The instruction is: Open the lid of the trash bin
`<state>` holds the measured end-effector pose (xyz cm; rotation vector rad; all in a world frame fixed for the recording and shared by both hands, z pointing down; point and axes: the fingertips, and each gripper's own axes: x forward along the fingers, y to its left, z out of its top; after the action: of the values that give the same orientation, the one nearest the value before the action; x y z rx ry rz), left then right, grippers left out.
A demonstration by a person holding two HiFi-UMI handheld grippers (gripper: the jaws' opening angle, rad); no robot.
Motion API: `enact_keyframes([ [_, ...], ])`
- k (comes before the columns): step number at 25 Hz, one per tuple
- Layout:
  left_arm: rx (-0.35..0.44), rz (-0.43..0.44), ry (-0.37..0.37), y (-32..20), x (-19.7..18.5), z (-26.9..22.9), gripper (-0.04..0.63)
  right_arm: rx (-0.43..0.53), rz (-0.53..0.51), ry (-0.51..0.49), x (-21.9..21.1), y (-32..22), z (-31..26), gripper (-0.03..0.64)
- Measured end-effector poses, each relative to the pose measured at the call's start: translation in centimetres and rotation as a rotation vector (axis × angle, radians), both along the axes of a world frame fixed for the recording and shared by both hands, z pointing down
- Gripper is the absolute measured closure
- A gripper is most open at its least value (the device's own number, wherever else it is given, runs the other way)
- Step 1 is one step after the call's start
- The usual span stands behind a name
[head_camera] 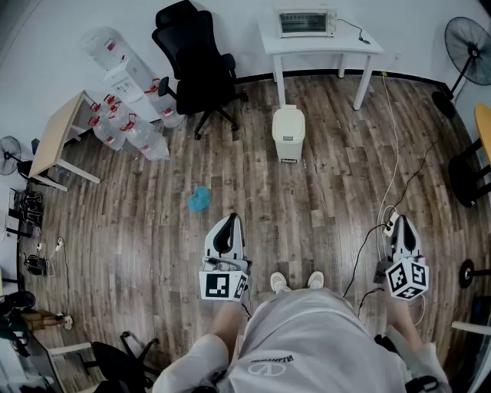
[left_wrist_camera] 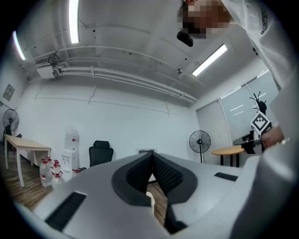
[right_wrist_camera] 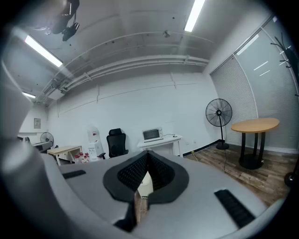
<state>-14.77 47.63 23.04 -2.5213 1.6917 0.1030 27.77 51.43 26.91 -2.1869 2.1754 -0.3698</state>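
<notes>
The cream trash bin [head_camera: 288, 132] stands on the wood floor ahead of me, in front of the white table, with its lid down. My left gripper [head_camera: 229, 220] and right gripper [head_camera: 402, 221] are held low on either side of my feet, well short of the bin and pointing toward it. Both are shut with nothing between the pads. In the left gripper view the jaws [left_wrist_camera: 152, 158] meet at the tips, and a sliver of the bin [left_wrist_camera: 150, 200] shows below them. In the right gripper view the shut gripper [right_wrist_camera: 147, 156] frames the bin [right_wrist_camera: 145, 185] in the same way.
A black office chair [head_camera: 196, 65] stands left of the bin, with water bottles [head_camera: 126, 127] and a wooden desk [head_camera: 57, 138] further left. The white table [head_camera: 318, 42] carries a toaster oven [head_camera: 306, 22]. A blue rag [head_camera: 199, 199] and cables [head_camera: 387, 219] lie on the floor.
</notes>
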Motion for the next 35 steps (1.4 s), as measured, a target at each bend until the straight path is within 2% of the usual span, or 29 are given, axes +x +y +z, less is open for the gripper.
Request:
enact_keyframes([
  [10, -0.001, 0.009, 0.006, -0.1, -1.5, 0.3, 0.598, 0.002, -0.005, 0.003, -1.8, -0.1, 0.0, 0.601],
  [15, -0.004, 0.020, 0.014, -0.3, -2.1, 0.2, 0.598, 0.015, -0.022, -0.028, -2.8, -0.4, -0.5, 0.601],
  [28, -0.011, 0.064, 0.055, -0.7, -6.6, 1.7, 0.597, 0.014, 0.024, 0.031, -7.2, -0.3, -0.8, 0.600],
  [35, -0.029, 0.052, 0.061, -1.5, -8.2, 2.3, 0.597, -0.002, -0.001, 0.033, -9.3, -2.0, -0.3, 0.601],
])
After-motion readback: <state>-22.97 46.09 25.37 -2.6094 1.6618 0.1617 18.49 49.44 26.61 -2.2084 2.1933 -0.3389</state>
